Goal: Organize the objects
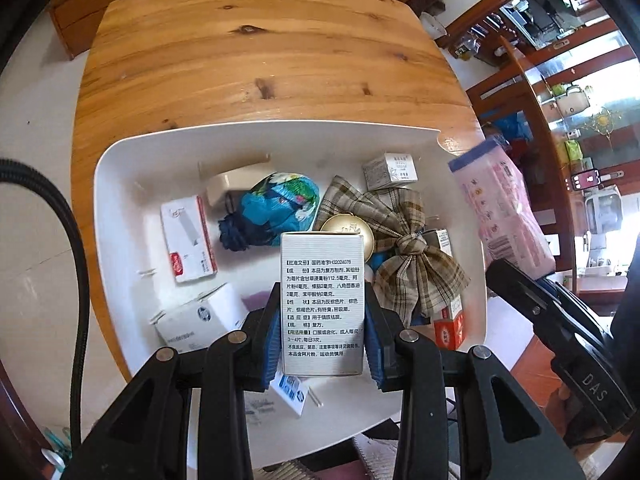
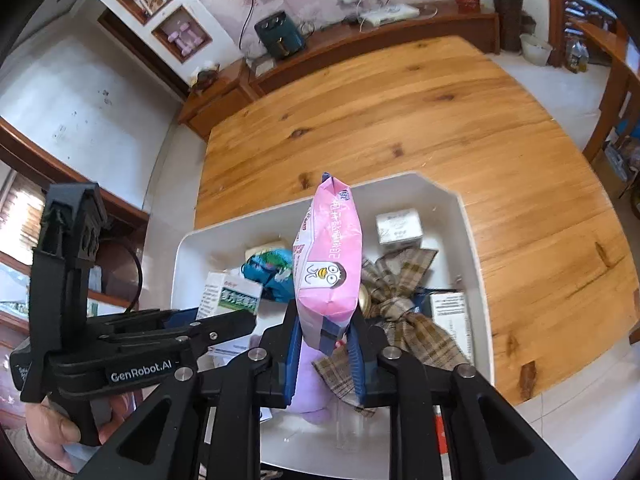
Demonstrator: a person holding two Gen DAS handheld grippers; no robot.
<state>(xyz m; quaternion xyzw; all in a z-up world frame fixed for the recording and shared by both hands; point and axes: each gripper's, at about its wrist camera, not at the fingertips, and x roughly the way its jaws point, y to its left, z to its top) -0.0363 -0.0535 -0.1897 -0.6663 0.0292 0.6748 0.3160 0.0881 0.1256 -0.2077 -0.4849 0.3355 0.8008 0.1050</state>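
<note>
My left gripper [image 1: 322,304] is shut on an upright white medicine box [image 1: 322,276] printed with black text, held low over a white tray [image 1: 280,136]. My right gripper [image 2: 325,320] is shut on the bottom of a pink plastic pack [image 2: 326,256], which stands upright above the same tray [image 2: 476,280]. From the left wrist view the pink pack [image 1: 504,208] hangs at the tray's right edge. In the tray lie a plaid bow [image 1: 408,248], a blue floral bundle [image 1: 276,208], a gold round tin [image 1: 348,228], a red-and-white box [image 1: 188,236] and several small boxes.
The tray sits at the near end of a wooden table [image 1: 260,60]. A black cable [image 1: 76,260] hangs to the left. A low wooden sideboard [image 2: 360,44] stands beyond the table, and glass-fronted cabinets [image 1: 580,100] stand at the right. A purple soft item [image 2: 308,388] lies under the right gripper.
</note>
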